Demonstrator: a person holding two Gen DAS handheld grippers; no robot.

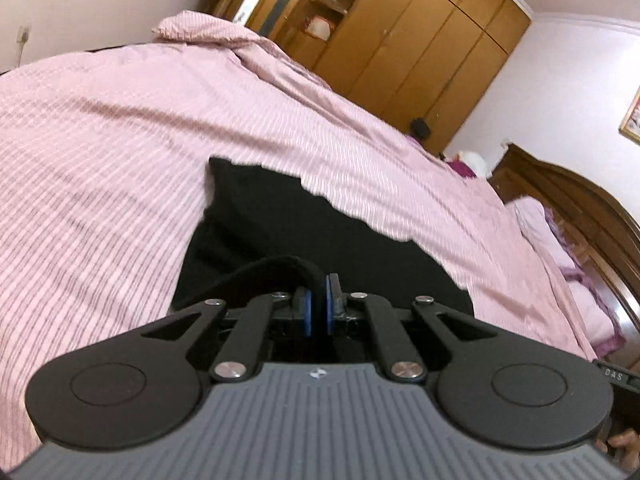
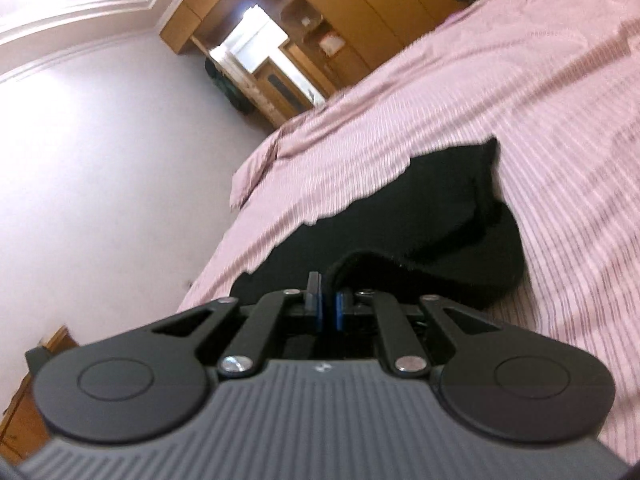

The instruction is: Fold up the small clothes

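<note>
A black garment [image 1: 280, 232] lies on the pink striped bed cover [image 1: 100, 152] and stretches away from the camera in the left wrist view. My left gripper [image 1: 319, 292] is shut on the garment's near hem, which bulges up in a loop to the left of the blue pads [image 1: 307, 304]. In the right wrist view the same black garment [image 2: 420, 216] runs up to the right over the bed cover [image 2: 520, 100]. My right gripper [image 2: 326, 292] is shut on a rolled black edge that curls to the right of its pads. Both held edges are raised off the bed.
A wooden wardrobe [image 1: 420, 40] with open shelves fills the back wall, also seen as the wardrobe [image 2: 340, 4] from the right. A carved wooden headboard [image 1: 580, 200] and pillows [image 1: 536, 224] stand at the right. A person's fingers [image 1: 624, 444] show at the bottom right corner.
</note>
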